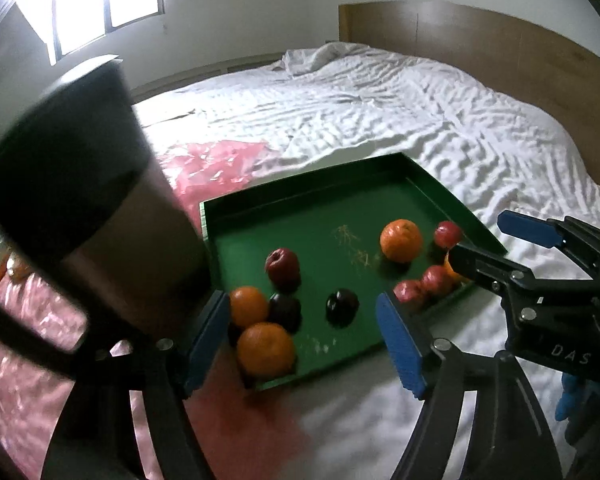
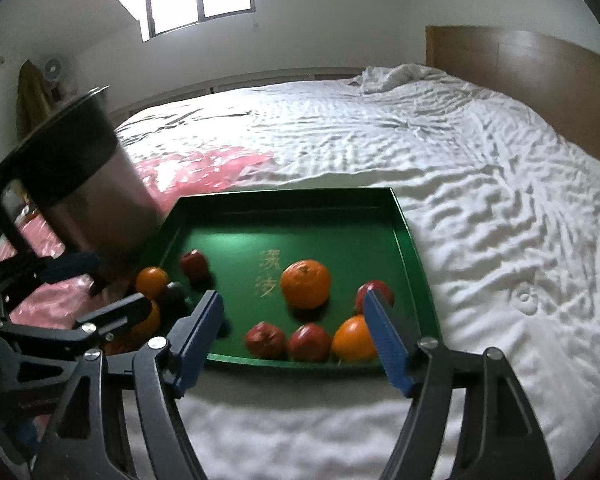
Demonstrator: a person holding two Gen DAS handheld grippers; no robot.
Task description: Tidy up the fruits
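Both grippers, left [image 1: 304, 340] and right [image 2: 294, 336], had jaws apart, holding nothing, above the green tray [image 2: 412, 240]. Only our left view caught two dark plums [image 1: 342, 306]; the right showed the tray's gold lettering [image 2: 267, 278] clearly.

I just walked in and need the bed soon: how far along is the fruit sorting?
Done: all the fruit in view lies loose in the green tray, but mixed: oranges, red apples and dark plums scattered. In hand: nothing; the left gripper and right gripper are both open and empty. Left: grouping by kind; the metal pot stands beside the tray.
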